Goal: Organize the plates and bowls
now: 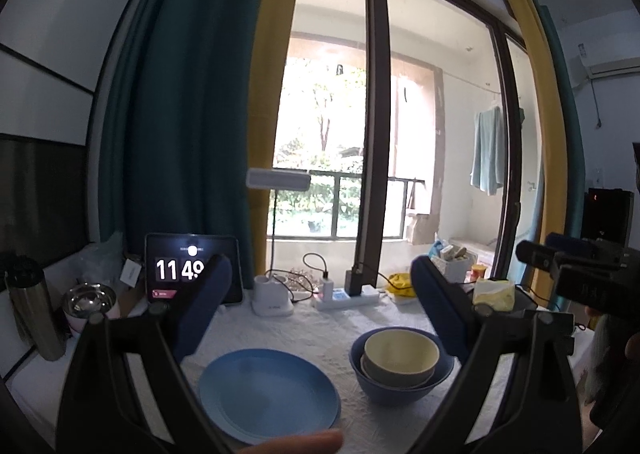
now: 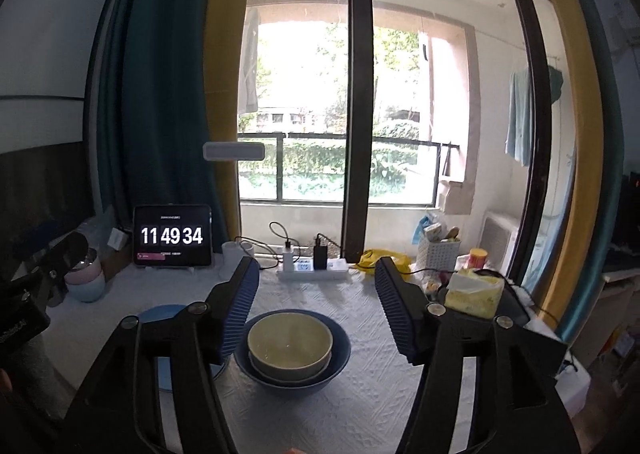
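Left wrist view has your left gripper (image 1: pixel 320 294) spread wide, holding nothing, up above the table (image 1: pixel 320 330). Right gripper (image 2: pixel 316 294) is the same, wide open and empty. Cream bowl (image 2: pixel 290 346) sits nested in the blue bowl (image 2: pixel 340 358), and the blue plate (image 1: pixel 268 394) lies just left of that blue bowl.

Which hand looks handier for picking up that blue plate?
Probably the left. The left gripper hangs open with the blue plate just below it, while the right gripper faces the stacked bowls.
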`<action>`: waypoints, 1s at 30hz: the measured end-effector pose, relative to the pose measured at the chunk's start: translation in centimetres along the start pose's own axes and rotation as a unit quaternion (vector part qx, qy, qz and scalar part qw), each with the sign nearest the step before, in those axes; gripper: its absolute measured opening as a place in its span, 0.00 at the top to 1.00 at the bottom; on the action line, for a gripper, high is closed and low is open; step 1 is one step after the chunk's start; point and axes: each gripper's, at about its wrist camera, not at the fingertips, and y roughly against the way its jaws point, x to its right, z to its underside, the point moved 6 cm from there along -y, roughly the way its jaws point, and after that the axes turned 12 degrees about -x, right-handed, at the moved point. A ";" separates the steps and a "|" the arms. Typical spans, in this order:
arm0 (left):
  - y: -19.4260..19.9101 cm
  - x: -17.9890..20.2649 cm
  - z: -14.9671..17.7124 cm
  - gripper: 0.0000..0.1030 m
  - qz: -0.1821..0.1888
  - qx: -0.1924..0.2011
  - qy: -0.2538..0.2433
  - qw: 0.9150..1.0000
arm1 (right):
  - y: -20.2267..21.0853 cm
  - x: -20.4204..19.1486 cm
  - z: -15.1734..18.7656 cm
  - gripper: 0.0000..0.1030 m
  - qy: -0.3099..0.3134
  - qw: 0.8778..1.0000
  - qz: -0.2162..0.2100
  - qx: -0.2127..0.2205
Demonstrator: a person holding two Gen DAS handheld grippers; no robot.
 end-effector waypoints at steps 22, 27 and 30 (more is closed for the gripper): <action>-0.9 -0.3 0.3 0.10 -0.001 -0.012 0.011 1.000 | -1.6 -0.2 0.3 0.36 -0.007 1.000 -0.004 -0.016; -1.2 0.2 0.6 0.10 0.004 -0.018 0.006 1.000 | -1.7 -0.2 0.5 0.36 -0.007 1.000 -0.005 -0.021; -1.3 0.2 0.6 0.10 0.007 -0.019 0.005 1.000 | -1.8 -0.1 0.6 0.36 -0.008 1.000 -0.005 -0.021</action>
